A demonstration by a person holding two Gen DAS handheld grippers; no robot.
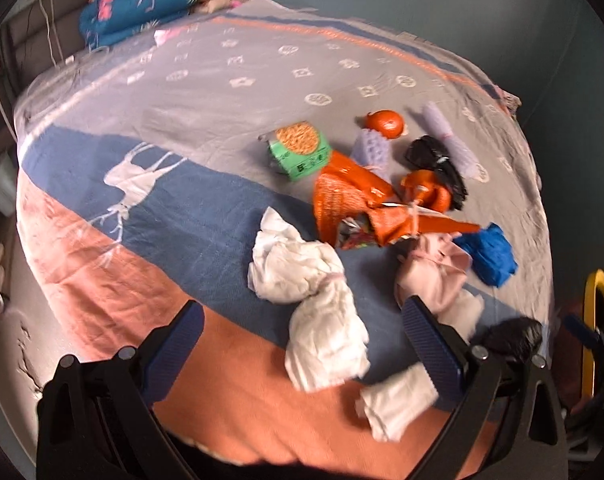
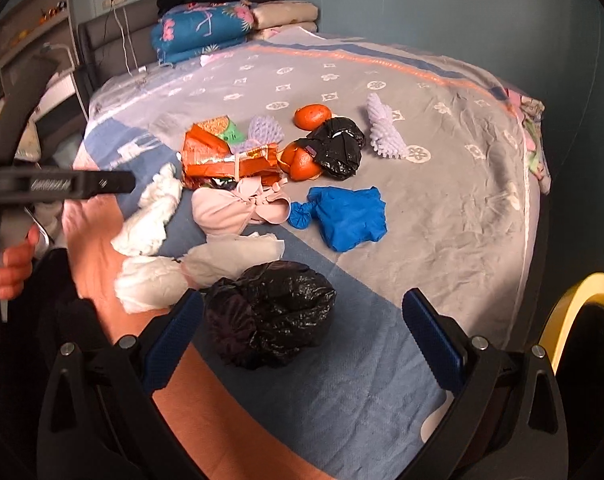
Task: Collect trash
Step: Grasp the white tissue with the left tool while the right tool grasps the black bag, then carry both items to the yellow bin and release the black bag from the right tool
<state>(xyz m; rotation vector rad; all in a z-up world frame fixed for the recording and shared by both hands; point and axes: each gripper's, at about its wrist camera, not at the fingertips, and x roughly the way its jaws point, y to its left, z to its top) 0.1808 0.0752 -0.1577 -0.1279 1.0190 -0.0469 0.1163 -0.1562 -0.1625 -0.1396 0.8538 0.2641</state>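
Trash lies scattered on the bed (image 1: 102,248). My left gripper (image 1: 302,344) is open over a crumpled white tissue wad (image 1: 318,300), with a smaller tissue (image 1: 394,404) by its right finger. Farther back lie an orange foil wrapper (image 1: 350,200), a green snack box (image 1: 302,148), an orange peel (image 1: 384,124), a blue glove (image 1: 488,254) and a pink cloth (image 1: 434,276). My right gripper (image 2: 302,332) is open around a crumpled black plastic bag (image 2: 270,312). Beyond it lie white tissues (image 2: 150,216), the blue glove (image 2: 350,216) and another black bag (image 2: 338,148).
Folded blankets (image 2: 206,28) are stacked at the headboard. A yellow-rimmed bin (image 2: 574,312) stands off the bed's right edge, also showing as a yellow rim (image 1: 600,320) in the left wrist view. A hand (image 2: 10,268) holds the left gripper's handle (image 2: 62,186) at far left. Purple foam nets (image 2: 386,132) lie further back.
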